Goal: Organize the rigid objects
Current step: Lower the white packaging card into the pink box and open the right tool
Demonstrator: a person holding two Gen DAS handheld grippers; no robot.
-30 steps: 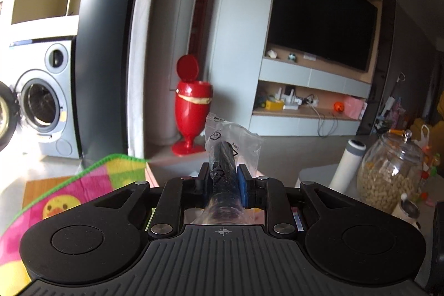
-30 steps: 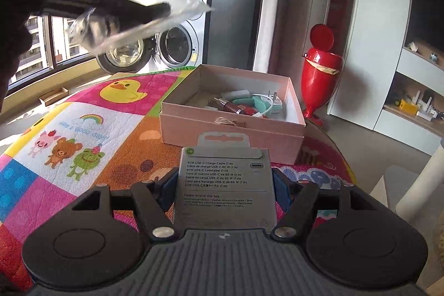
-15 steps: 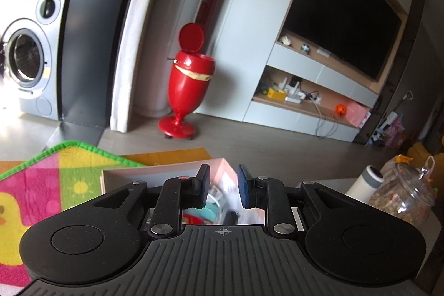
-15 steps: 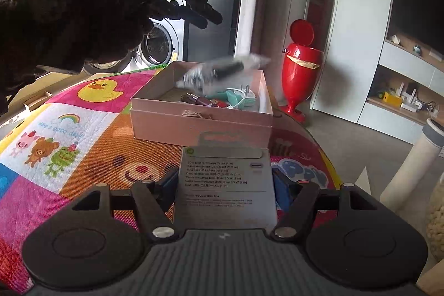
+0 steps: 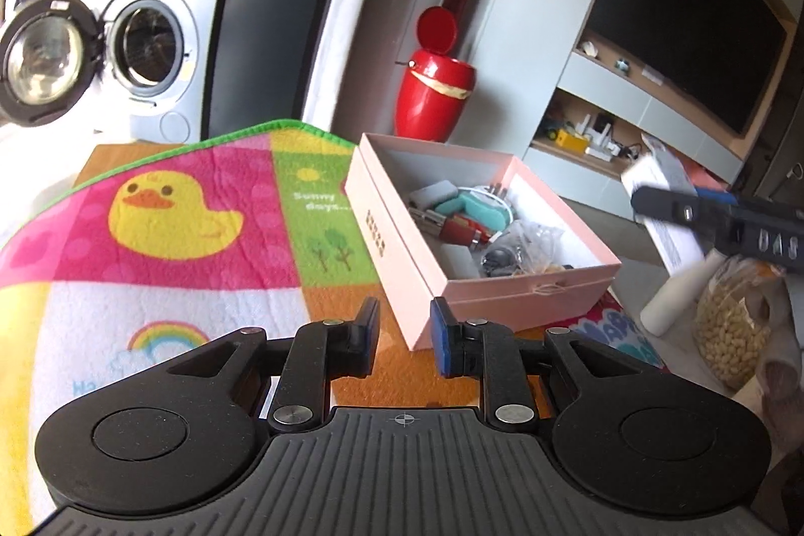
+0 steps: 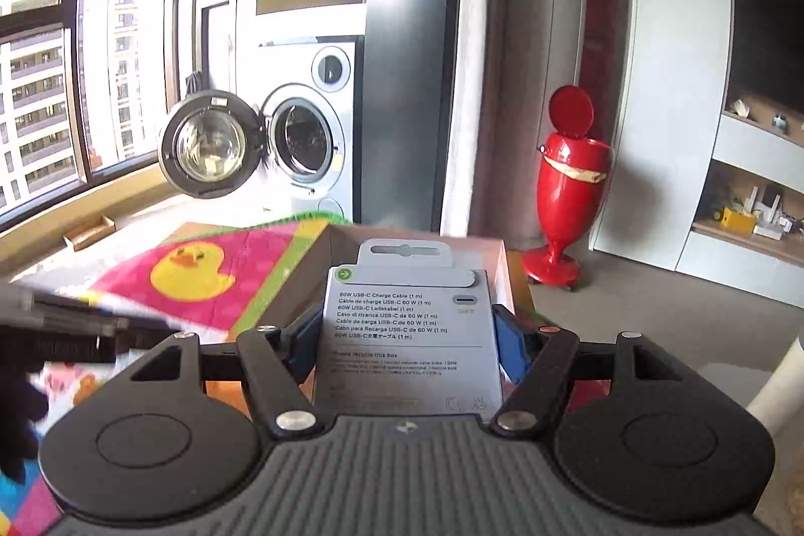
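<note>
The USB-C charge cable box (image 6: 409, 325) stands upright between the blue pads of the right tool (image 6: 408, 337), which is closed on its two side edges with the printed back facing the camera and the hang tab on top. Just beyond and below it lies the pink storage box (image 5: 527, 300), open-topped; only its far rim shows past the cable box in the right wrist view, so I judge that the tool is above or close in front of it. The left tool (image 5: 403, 335) holds nothing: its pads show a narrow gap with bare mat between them, about as far closed as it goes. It points down at the near corner of the pink box, which sits on the bright duck-print play mat (image 5: 171, 224) covering the bench.

Inside the box already lie a red-handled tool, a teal item, a plug and a clear bagged part, crowding the middle and far end.

The risks I see: the cable box is gripped only by its thin cardboard sides, so a hard squeeze or a knock on the rim could buckle it or twist it loose. Let go upright, it would probably tip or come to rest on the clutter instead of lying flat. The two tools are near each other over the same box and could collide.
</note>
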